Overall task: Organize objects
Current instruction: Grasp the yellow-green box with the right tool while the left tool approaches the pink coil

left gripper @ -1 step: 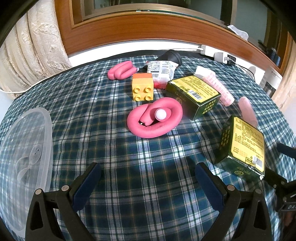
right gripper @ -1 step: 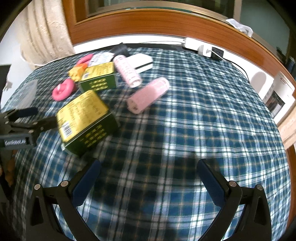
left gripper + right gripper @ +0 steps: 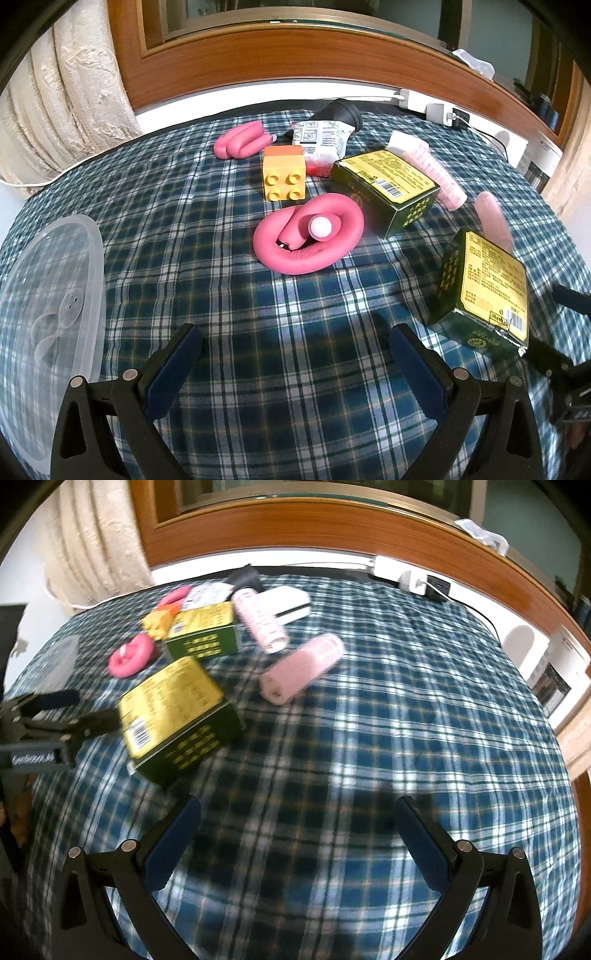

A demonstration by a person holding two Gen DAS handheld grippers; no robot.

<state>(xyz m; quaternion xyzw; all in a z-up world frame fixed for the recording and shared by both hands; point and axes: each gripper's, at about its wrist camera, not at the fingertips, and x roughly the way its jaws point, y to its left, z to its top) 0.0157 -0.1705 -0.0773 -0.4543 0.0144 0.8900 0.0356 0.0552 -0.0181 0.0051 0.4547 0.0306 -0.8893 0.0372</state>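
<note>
Behind the desk (image 3: 207,236), draped in blue-green plaid cloth, ran a curved wooden frame (image 3: 295,62) with a cream curtain (image 3: 66,92) at the back left corner. Against the left edge lay a clear plastic lid (image 3: 48,325). Toward the back edge sat a folded pink foam roller (image 3: 240,142), a yellow toy brick (image 3: 284,177) and a white packet (image 3: 319,138) against a black cylinder (image 3: 341,112). Mid-desk a coiled pink foam roller (image 3: 306,240) lay just left of a green-and-yellow box (image 3: 384,188), with a pale pink ribbed tube (image 3: 432,173) touching that box's far side. Nearer the right edge a second green-and-yellow box (image 3: 487,288) was tilted, beside a pink hair roller (image 3: 301,670). The left gripper (image 3: 295,358) hovered with fingers spread wide, pinching nothing; the right gripper (image 3: 297,830) was likewise spread and empty over bare cloth near the front edge.
</note>
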